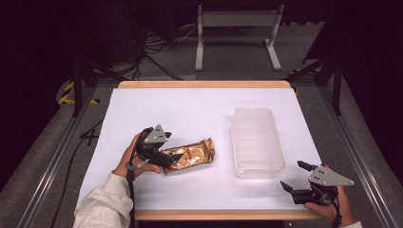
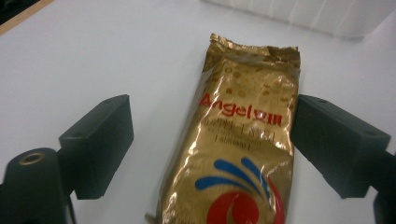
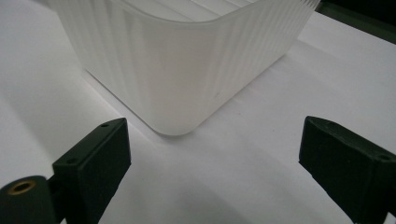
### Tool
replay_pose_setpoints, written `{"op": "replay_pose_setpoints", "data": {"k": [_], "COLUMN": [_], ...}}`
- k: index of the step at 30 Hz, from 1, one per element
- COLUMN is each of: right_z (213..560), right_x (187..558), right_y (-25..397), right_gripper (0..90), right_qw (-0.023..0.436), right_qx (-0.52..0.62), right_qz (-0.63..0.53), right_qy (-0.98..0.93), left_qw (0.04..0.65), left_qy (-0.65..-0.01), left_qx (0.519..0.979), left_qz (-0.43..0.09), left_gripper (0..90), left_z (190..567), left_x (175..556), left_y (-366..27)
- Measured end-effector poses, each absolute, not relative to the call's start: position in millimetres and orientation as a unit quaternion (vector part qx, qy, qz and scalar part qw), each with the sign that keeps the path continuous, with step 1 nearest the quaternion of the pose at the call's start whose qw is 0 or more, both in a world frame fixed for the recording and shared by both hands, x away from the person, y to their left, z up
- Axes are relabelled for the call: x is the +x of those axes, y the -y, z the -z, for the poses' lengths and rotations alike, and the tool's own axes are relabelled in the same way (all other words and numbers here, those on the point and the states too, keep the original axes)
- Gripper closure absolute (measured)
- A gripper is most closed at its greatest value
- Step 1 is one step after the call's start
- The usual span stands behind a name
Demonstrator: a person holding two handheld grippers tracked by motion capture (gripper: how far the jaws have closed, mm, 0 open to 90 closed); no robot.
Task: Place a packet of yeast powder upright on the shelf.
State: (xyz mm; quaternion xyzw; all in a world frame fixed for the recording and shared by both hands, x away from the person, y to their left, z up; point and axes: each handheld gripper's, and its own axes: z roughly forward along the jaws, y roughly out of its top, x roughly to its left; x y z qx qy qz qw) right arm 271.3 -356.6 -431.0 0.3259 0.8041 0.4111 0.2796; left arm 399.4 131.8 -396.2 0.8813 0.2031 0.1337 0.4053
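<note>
The gold packet [image 1: 191,155] lies flat at centre-left of the high view on the white table [image 1: 199,109] — the left gripper [image 2: 210,140] straddles it, jaws wide, one touching its edge, not clamped. The right gripper [image 1: 297,175] — lower right — gapes empty near the translucent tub [image 1: 256,142].

Only readable txt sits on the gold foil packet [image 2: 243,140], seen in the left gripper view. Across its middle, red letters read "Angel", followed by a few red chars too small/blurred to make out. Below that are two lines of small dark print, not legible. Lower on the packet's front is a logo: blue curved strokes over a red round shape, w/ no readable words in it. In the high view the same packet [image 1: 191,155] shows a red mark only, too small to read. Nothing else carries txt, nos. or signs.
</note>
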Motion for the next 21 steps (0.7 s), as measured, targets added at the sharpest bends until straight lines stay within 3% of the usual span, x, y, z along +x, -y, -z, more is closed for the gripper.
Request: {"op": "replay_pose_setpoints", "data": {"k": [11, 21], "right_z": [431.5, 432.7], "right_x": [269.8, 269.4], "right_y": [358.1, 358.7], "right_gripper": [9.7, 9.7], "right_qw": [0.277, 0.273], "right_qx": [0.328, 0.328], "right_qz": [-0.41, -0.407], "right_qy": [-0.805, -0.807], "left_qw": [0.36, 0.274], "left_qy": [-0.182, -0.162], "left_qx": [0.91, 0.946], "left_qz": [-0.093, -0.062], "left_gripper": [18.3, 17.3], "left_z": [397.5, 408.4], "left_x": [432.0, 455.1], "left_y": [-82.7, -32.1]}}
